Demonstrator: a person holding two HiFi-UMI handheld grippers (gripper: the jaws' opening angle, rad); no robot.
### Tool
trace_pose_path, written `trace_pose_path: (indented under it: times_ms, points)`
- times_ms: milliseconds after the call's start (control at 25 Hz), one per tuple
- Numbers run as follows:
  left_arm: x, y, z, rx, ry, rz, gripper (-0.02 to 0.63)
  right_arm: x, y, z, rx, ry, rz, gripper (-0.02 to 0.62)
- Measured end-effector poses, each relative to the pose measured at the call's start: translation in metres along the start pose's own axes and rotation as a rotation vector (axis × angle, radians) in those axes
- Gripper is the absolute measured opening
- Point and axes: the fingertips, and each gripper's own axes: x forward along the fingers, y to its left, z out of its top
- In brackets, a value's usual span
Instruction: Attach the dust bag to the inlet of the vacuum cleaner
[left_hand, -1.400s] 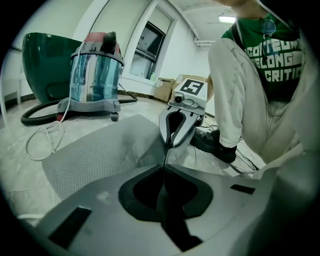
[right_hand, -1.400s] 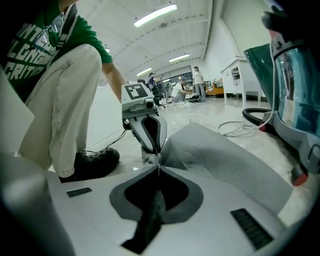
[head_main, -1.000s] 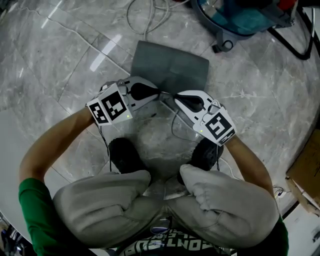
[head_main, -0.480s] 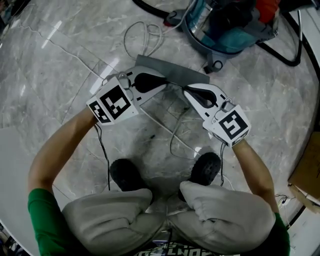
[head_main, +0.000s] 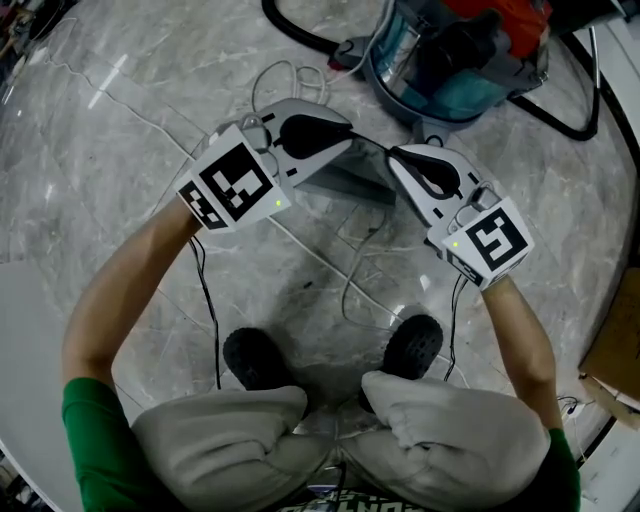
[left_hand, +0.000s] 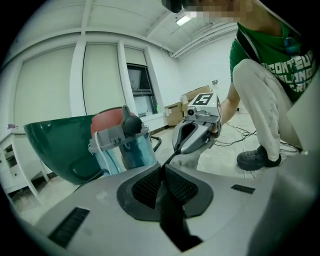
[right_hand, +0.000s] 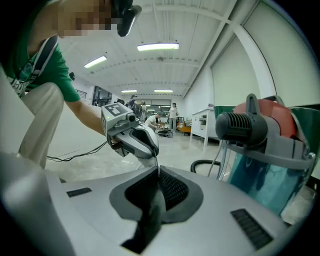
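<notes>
The grey dust bag (head_main: 352, 180) hangs edge-on between my two grippers, off the marble floor. My left gripper (head_main: 350, 136) is shut on its top edge from the left, and dark bag fabric (left_hand: 164, 192) runs between its pads. My right gripper (head_main: 393, 153) is shut on the same edge from the right, with bag fabric (right_hand: 150, 210) pinched between its pads. The vacuum cleaner (head_main: 455, 55), with a teal-blue canister and red top, stands just beyond the grippers. It also shows as the vacuum cleaner (left_hand: 122, 140) and the vacuum cleaner (right_hand: 265, 150). Its inlet is not visible.
A black hose (head_main: 300, 22) curves off the vacuum at the top. A white cord (head_main: 285, 80) loops on the floor by it, and thin cables (head_main: 350, 270) trail under the grippers. The person's shoes (head_main: 255, 358) stand close below. A cardboard box (head_main: 615, 340) sits at the right edge.
Both grippers have risen and moved toward the vacuum cleaner, carrying the dust bag. The bag lay flat on the floor before and now hangs between them.
</notes>
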Motion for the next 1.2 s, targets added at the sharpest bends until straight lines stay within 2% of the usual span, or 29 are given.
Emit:
trace_pose_path:
  times_ms: [200, 720, 1200]
  points:
    - [0.001, 0.018, 0.015, 0.014, -0.018, 0.045, 0.026, -0.003, -0.015, 0.017, 0.014, -0.017, -0.048, 0.018]
    - [0.012, 0.058, 0.054, 0.067, -0.048, 0.091, 0.029, -0.017, -0.056, 0.056, -0.005, -0.033, -0.166, 0.018]
    - [0.018, 0.086, 0.083, 0.108, -0.081, 0.122, 0.032, -0.026, -0.084, 0.081, -0.010, -0.048, -0.216, 0.018]
